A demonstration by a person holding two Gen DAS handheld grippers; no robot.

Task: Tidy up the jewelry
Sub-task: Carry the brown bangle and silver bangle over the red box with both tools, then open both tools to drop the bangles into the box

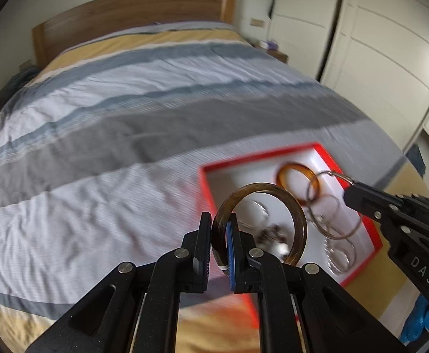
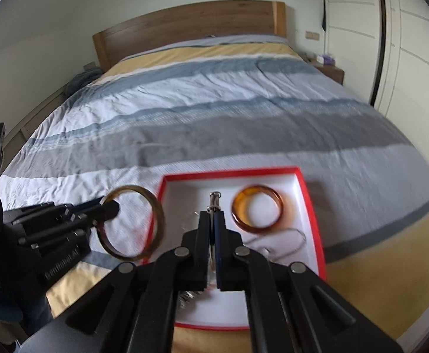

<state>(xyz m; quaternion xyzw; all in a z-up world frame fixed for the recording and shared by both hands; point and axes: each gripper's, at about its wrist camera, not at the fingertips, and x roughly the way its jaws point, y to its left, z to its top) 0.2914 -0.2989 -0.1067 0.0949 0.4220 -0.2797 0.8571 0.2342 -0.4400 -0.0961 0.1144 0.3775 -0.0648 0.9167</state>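
1. While a striped duvet [image 2: 214, 111] covers the bed, we see a red-rimmed tray [image 2: 311, 206] with a white floor lying near its foot end, on the pale grey band next to a yellow stripe.
2. In the left wrist view, our left gripper [image 1: 218, 241] is clamped on the rim of a dark tortoiseshell bangle [image 1: 288, 200], holding it upright in the air over the tray's near left edge.
3. From the right wrist view, the same bangle [image 2: 158, 214] hangs just outside the tray's left wall, with the left gripper [image 2: 108, 209] pinching its upper left arc.
4. Our right gripper [image 2: 213, 220] is closed on a bunch of thin silver hoops [image 1: 329, 206], which dangle from its tips above the tray; from its own camera, only a small metal loop [image 2: 214, 200] shows past the fingertips.
5. An amber bangle [image 2: 257, 211] lies flat on the tray's white floor, toward the far right corner.
6. A thin silver chain [image 2: 288, 241] rests just in front of the amber bangle, though blur hides its exact shape.
7. A wooden headboard [image 2: 185, 26] and white wardrobe doors [image 2: 405, 58] frame the room behind.
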